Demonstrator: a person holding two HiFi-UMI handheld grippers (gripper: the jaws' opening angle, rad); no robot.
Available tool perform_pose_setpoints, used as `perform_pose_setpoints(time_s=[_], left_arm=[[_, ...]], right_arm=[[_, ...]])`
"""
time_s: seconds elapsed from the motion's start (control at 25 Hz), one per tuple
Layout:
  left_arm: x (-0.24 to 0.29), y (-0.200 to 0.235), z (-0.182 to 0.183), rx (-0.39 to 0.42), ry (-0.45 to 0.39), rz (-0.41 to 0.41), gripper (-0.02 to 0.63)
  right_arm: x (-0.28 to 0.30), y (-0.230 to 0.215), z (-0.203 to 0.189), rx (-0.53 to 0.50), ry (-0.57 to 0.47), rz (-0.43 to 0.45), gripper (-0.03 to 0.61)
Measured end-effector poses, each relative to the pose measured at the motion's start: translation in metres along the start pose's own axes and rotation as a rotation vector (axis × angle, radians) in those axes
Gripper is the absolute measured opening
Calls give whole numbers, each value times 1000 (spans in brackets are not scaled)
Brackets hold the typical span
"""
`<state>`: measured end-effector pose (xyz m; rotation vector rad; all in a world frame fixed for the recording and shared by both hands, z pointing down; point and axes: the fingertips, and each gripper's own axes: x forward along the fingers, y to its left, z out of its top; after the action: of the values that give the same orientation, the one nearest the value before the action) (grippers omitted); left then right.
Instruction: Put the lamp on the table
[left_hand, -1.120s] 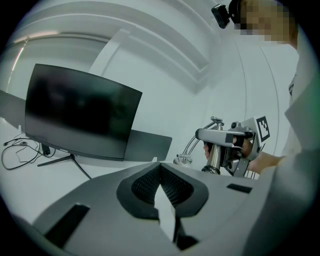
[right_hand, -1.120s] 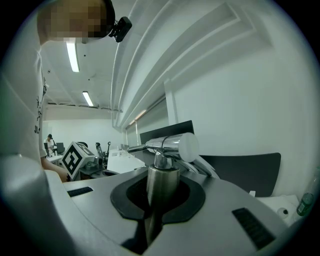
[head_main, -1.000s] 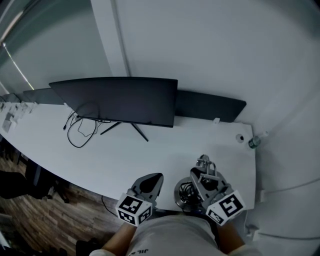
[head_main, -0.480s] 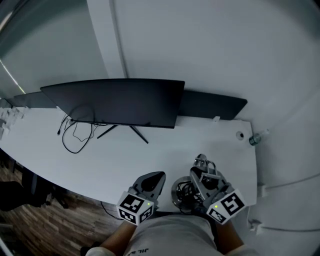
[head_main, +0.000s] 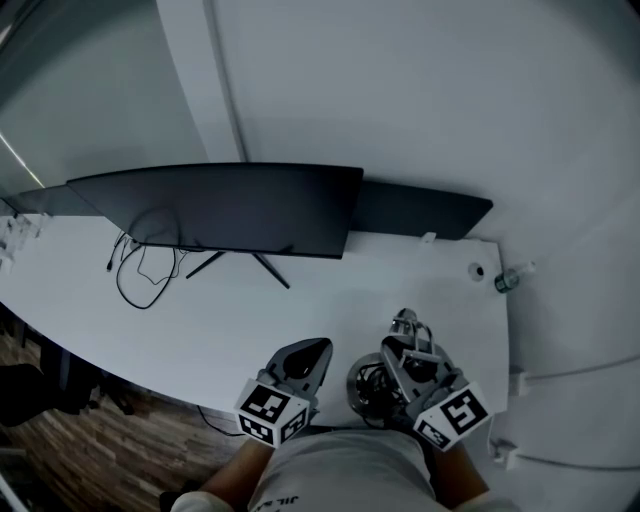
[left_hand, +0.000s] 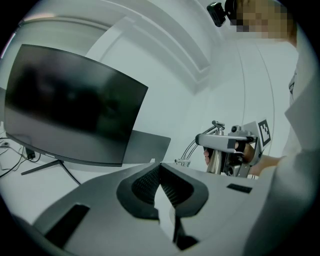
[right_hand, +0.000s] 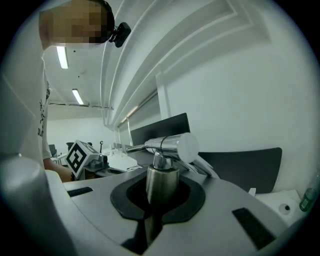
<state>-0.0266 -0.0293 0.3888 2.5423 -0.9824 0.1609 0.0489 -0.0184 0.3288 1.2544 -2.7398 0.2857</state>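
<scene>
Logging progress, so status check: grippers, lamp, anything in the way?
Left gripper shut, empty. Right gripper shut on lamp. Lamp at near table edge, not released. Monitor far back, nothing blocking.

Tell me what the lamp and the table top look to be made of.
The lamp: likely metal, brushed to polished silver; its stem and tube head carry soft reflections. The table: smooth matte white top, probably laminate or painted board; no grain or glare shows, so the core stays unclear.
</scene>
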Motion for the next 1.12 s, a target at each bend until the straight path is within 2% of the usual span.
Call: perform_pose_setpoints(time_s=[0.24, 1.12], left_arm=[[10, 8, 0, -10, 1, 33, -3], [37, 37, -11, -46, 45, 67, -3]], right_arm=[[8, -13, -2, -1, 16, 32, 37], [66, -43, -6, -56, 38, 99, 37]])
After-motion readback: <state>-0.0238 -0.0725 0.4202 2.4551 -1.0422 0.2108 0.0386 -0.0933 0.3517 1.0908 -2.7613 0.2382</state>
